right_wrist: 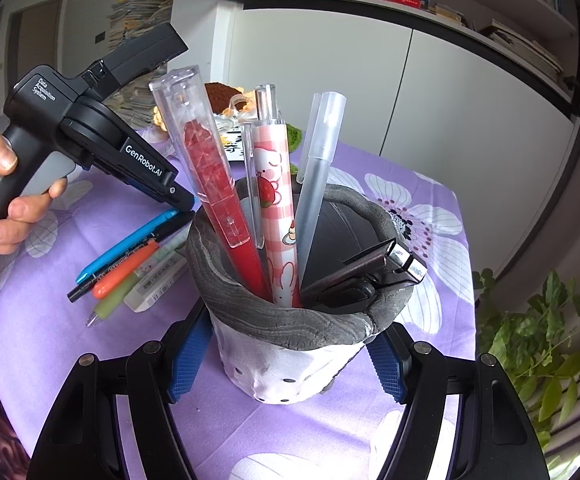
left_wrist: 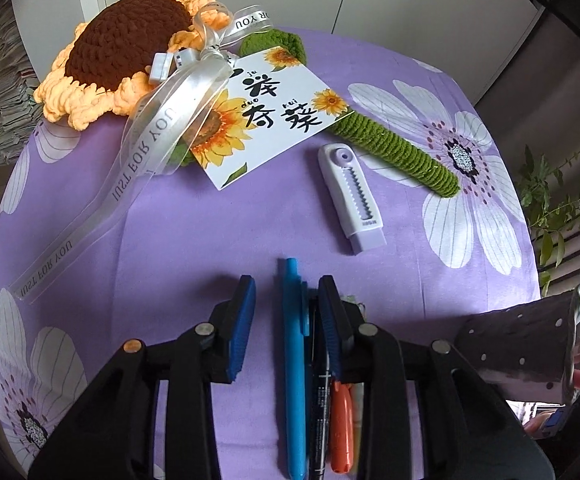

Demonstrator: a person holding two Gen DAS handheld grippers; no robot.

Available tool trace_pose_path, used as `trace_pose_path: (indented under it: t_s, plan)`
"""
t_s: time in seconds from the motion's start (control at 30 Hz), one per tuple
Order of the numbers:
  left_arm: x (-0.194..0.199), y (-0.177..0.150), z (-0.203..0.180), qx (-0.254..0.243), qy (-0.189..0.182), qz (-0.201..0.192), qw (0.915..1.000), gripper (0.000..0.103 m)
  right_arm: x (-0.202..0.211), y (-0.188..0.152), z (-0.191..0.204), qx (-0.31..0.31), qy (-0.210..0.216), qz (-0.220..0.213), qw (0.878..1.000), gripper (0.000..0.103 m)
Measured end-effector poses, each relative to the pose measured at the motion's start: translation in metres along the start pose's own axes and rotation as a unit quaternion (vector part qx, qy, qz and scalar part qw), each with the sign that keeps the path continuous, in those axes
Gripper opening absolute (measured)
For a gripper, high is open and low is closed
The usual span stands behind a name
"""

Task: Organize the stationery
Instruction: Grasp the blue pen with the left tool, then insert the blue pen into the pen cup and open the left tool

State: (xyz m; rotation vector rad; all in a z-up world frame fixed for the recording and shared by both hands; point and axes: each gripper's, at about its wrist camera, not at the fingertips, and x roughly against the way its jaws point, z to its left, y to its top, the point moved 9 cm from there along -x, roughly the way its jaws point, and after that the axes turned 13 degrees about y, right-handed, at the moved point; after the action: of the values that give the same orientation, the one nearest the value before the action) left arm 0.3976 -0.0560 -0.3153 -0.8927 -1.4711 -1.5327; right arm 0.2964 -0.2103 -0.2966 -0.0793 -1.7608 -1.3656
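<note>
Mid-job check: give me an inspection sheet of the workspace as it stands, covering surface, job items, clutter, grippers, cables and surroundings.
Surface: purple floral tablecloth, flat.
Job's things: pen holder with a red pen, pink pen, frosted pen and dark clips. On the cloth lie a blue pen, black marker, orange pen, green pen, eraser and white cutter.
Clutter: crochet sunflower with ribbon and card.
Grippers: left gripper open, fingers astride the blue pen; right gripper shut on the pen holder.
Cables: nothing seen.
Surroundings: white cabinets, bookshelf, paper stacks, plant.
</note>
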Motion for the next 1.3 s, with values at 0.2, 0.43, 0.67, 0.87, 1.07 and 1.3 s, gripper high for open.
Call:
trace_pose_path:
  t_s: [0.2, 0.43, 0.67, 0.87, 1.07, 1.3]
  plan:
    - [0.001, -0.004, 0.0, -0.003, 0.0, 0.0, 1.0, 0.014, 0.0, 0.0, 0.0, 0.0, 0.0, 0.0, 1.0, 0.073]
    - [-0.003, -0.006, 0.013, 0.014, 0.004, 0.012, 0.9998, 0.012, 0.0, 0.0, 0.0, 0.0, 0.0, 0.0, 1.0, 0.073]
    - [-0.005, -0.003, 0.005, -0.001, 0.025, -0.006, 0.9997, 0.012, -0.001, 0.0, 0.0, 0.0, 0.0, 0.0, 1.0, 0.073]
    - [0.007, -0.006, 0.014, 0.019, 0.003, -0.009, 0.9998, 0.011, -0.001, 0.0, 0.001, 0.0, 0.0, 0.0, 1.0, 0.073]
    - [0.061, -0.005, 0.014, 0.017, -0.034, -0.063, 0.9973, 0.011, 0.0, 0.0, 0.001, 0.0, 0.0, 0.001, 1.0, 0.073]
    - [0.121, -0.012, 0.007, 0.0, -0.071, -0.121, 0.9901, 0.011, 0.0, 0.0, 0.001, 0.001, 0.0, 0.001, 1.0, 0.073]
